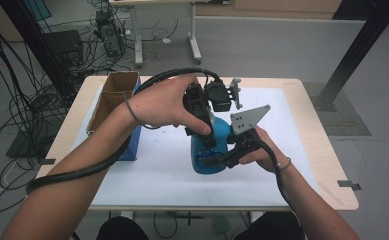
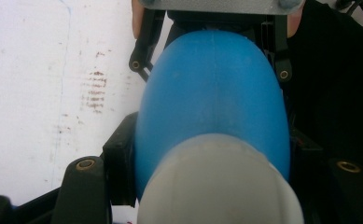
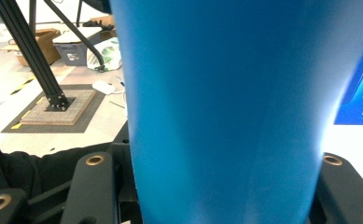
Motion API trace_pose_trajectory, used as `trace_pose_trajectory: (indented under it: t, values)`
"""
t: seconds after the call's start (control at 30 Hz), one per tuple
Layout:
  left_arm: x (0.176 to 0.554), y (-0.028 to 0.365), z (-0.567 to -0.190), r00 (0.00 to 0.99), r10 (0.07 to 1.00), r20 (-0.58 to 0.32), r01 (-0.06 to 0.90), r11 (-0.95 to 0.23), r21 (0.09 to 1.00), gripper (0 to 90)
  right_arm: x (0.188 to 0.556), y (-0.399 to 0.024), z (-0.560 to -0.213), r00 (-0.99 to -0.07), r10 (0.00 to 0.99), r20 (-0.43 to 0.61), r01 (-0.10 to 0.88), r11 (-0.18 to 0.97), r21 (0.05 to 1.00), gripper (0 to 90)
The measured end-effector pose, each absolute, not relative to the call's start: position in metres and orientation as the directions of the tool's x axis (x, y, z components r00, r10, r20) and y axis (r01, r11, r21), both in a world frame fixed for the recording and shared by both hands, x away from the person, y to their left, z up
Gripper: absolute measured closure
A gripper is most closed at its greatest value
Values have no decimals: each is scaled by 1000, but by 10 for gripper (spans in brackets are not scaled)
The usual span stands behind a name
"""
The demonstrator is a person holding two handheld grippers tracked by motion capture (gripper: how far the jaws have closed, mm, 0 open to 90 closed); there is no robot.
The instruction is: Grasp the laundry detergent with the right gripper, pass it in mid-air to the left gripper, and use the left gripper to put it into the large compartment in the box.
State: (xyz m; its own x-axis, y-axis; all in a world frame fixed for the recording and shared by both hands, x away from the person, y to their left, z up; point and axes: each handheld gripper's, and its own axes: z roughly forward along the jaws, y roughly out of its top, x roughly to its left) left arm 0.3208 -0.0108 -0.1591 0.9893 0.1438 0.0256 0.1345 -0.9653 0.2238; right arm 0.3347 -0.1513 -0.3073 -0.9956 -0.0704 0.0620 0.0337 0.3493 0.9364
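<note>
1. Bottle: a blue plastic bottle [image 1: 213, 150] with a pale grey cap [image 2: 219, 182] stands on the white table mat [image 1: 157, 170], clamped by both tools.
2. The left gripper [image 1: 202, 125] grips its top; the right gripper [image 1: 222, 159] holds its body.
3. Risk (my judgement): opposing pulls could twist it loose or tip it.
4. Label print is unreadable.

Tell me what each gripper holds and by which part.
Both hold the blue plastic bottle with a white cap: the left gripper clamps its upper end at the cap, the right gripper clamps the lower body.
</note>
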Motion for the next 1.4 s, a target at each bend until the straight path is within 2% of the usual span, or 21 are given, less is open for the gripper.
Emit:
trace_pose_trajectory:
  t: [1.4]
  values:
    - [320,-11,-160,989,146,38,135,-968,212,375,336,-151,-308,-996,-70,59,31,354,935,431]
